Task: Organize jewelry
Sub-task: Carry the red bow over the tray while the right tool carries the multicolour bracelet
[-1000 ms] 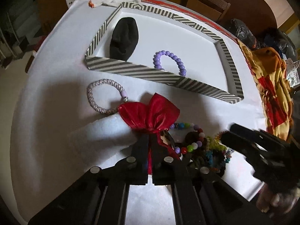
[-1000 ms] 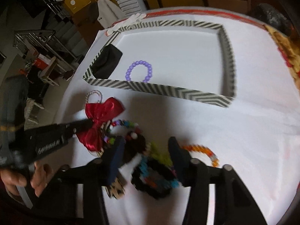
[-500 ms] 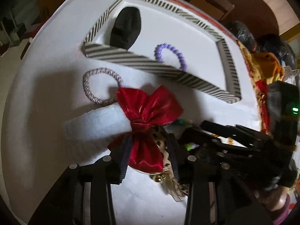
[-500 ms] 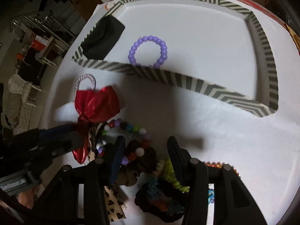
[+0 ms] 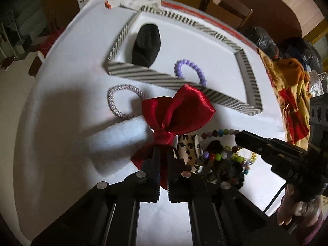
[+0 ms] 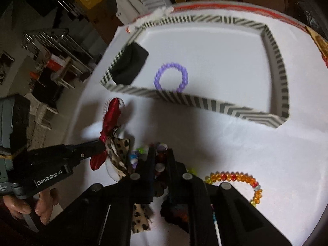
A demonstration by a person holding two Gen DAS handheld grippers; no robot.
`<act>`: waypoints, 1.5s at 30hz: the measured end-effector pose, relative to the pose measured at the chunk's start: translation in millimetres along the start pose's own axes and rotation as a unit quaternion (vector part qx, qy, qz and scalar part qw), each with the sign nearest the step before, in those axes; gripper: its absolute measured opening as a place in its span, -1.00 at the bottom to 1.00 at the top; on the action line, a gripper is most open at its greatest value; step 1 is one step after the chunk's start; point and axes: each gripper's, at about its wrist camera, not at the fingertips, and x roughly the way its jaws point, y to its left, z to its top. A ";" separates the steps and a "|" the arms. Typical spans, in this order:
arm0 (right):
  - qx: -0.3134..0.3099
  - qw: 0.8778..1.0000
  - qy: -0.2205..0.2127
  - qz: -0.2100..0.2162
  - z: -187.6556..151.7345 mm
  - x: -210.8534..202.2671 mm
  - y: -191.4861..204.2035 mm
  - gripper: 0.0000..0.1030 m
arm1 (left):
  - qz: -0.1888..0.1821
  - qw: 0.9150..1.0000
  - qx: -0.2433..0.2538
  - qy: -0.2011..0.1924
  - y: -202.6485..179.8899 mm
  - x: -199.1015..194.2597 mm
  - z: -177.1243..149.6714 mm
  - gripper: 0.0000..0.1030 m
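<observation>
left gripper (image 5: 163,155) jaws nearly closed, clamped; right gripper (image 6: 159,157) jaws nearly closed, reaching from 3 o'clock.

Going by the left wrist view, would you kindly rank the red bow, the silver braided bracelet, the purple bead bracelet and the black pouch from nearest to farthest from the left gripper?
1. Red bow, clamped in the left gripper.
2. Silver braided bracelet, on the cloth, left of the bow.
3. Purple bead bracelet, inside the striped tray, near its front wall.
4. Black pouch, tray's far-left corner.
</observation>
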 end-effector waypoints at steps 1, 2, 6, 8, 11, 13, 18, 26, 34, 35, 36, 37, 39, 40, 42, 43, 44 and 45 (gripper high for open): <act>0.001 1.000 -0.006 0.004 1.0 -4.8 0.2 -0.81 | 0.000 1.000 0.000 -0.005 0.9 -5.2 0.1 -1.00; 0.002 1.000 -0.011 0.008 1.6 -10.0 0.0 -0.81 | 0.001 1.000 -0.001 -0.012 0.9 -11.5 0.2 -1.00; -0.001 0.999 -0.034 0.013 6.9 -30.0 2.5 -0.81 | 0.010 0.999 0.004 -0.036 -4.3 -28.6 4.0 -1.00; -0.004 0.999 -0.046 0.011 9.5 -39.0 3.3 -0.81 | 0.014 0.999 0.007 -0.046 -8.7 -34.9 6.0 -1.00; -0.005 0.998 -0.062 0.008 10.8 -58.4 1.2 -0.81 | 0.023 0.998 0.014 -0.059 -13.7 -43.4 7.0 -1.00; -0.006 0.997 -0.070 0.004 10.6 -70.3 0.1 -0.81 | 0.025 0.997 0.018 -0.066 -18.9 -47.9 9.1 -1.00; -0.010 0.996 -0.091 -0.008 12.9 -93.5 -1.3 -0.81 | 0.033 0.995 0.031 -0.084 -27.9 -58.2 15.6 -1.00; -0.016 0.993 -0.112 -0.022 17.5 -117.3 -2.6 -0.81 | 0.056 0.991 0.059 -0.107 -42.9 -64.5 30.8 -1.00; -0.018 0.992 -0.118 -0.039 31.4 -119.6 -3.4 -0.81 | 0.072 0.988 0.074 -0.111 -44.6 -57.5 54.1 -1.00; -0.017 0.992 -0.119 -0.041 34.3 -119.3 -4.5 -0.81 | 0.073 0.988 0.075 -0.110 -44.2 -55.4 58.5 -1.00; -0.016 0.992 -0.119 -0.042 36.4 -118.9 -5.0 -0.81 | 0.074 0.988 0.076 -0.110 -43.5 -54.1 61.9 -1.00; -0.015 0.992 -0.118 -0.043 39.2 -117.9 -5.8 -0.81 | 0.075 0.988 0.078 -0.110 -43.5 -52.8 66.0 -1.00; -0.014 0.992 -0.117 -0.046 44.9 -115.4 -7.0 -0.81 | 0.077 0.988 0.081 -0.111 -43.4 -50.7 73.5 -1.00; -0.013 0.992 -0.116 -0.047 48.2 -113.5 -7.6 -0.81 | 0.077 0.987 0.083 -0.111 -43.3 -50.0 76.3 -1.00; -0.012 0.992 -0.113 -0.050 54.3 -109.4 -8.7 -0.81 | 0.079 0.987 0.087 -0.111 -44.2 -47.2 84.3 -1.00; -0.012 0.992 -0.112 -0.052 56.8 -106.9 -8.8 -0.81 | 0.080 0.986 0.090 -0.112 -44.4 -45.7 88.5 -1.00; -0.013 0.992 -0.110 -0.053 60.7 -103.9 -8.9 -0.81 | 0.081 0.986 0.091 -0.111 -44.7 -44.0 92.7 -1.00; -0.013 0.993 -0.109 -0.054 62.9 -101.0 -8.6 -0.81 | 0.082 0.986 0.093 -0.111 -45.4 -42.3 95.7 -1.00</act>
